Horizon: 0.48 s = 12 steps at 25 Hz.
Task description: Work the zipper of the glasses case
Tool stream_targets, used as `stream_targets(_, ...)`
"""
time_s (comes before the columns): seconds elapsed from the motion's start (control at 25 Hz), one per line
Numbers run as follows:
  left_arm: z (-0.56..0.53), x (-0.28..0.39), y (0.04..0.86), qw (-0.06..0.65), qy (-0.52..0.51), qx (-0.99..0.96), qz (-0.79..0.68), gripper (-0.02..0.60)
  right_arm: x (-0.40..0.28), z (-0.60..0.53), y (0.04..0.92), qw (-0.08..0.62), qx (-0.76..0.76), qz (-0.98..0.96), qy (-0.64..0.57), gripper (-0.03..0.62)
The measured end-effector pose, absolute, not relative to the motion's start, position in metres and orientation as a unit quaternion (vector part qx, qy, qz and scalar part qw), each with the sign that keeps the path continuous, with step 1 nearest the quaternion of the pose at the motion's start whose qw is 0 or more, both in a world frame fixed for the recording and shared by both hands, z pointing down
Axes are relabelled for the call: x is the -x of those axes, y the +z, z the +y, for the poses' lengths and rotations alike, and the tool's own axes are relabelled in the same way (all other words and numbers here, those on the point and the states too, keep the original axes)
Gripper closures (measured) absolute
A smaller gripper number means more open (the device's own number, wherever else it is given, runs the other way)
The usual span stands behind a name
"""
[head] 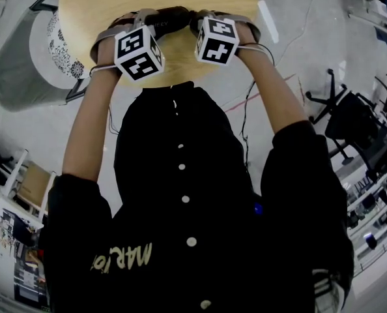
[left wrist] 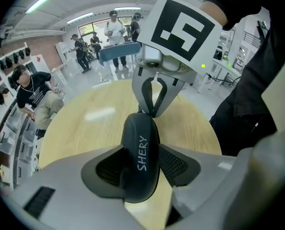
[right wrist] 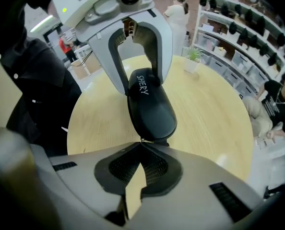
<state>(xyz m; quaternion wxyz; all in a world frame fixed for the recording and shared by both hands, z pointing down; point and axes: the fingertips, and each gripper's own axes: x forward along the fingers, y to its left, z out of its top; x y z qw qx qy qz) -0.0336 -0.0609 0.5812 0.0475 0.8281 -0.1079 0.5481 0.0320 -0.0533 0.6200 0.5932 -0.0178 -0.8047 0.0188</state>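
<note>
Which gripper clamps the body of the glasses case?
The left gripper: its jaws squeeze the glasses case across its middle, while the right gripper pinches only the zipper pull at one end.

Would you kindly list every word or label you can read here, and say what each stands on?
"SHERY": white print on the black glasses case.
"MAR...": gold lettering on the person's black jacket; the rest is unclear.
Marker cubes: black-and-white patterns, no words.
Background print: too small to read.
</note>
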Motion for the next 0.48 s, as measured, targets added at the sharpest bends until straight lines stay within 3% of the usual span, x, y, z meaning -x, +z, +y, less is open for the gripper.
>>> stream_targets(0.48, -0.060, 0.031, 0.580, 0.047, 0.550, -0.826, -0.111, 0.365, -0.007, -0.031, 0.619, 0.506, -0.123, -0.834, 0.181, 0.588)
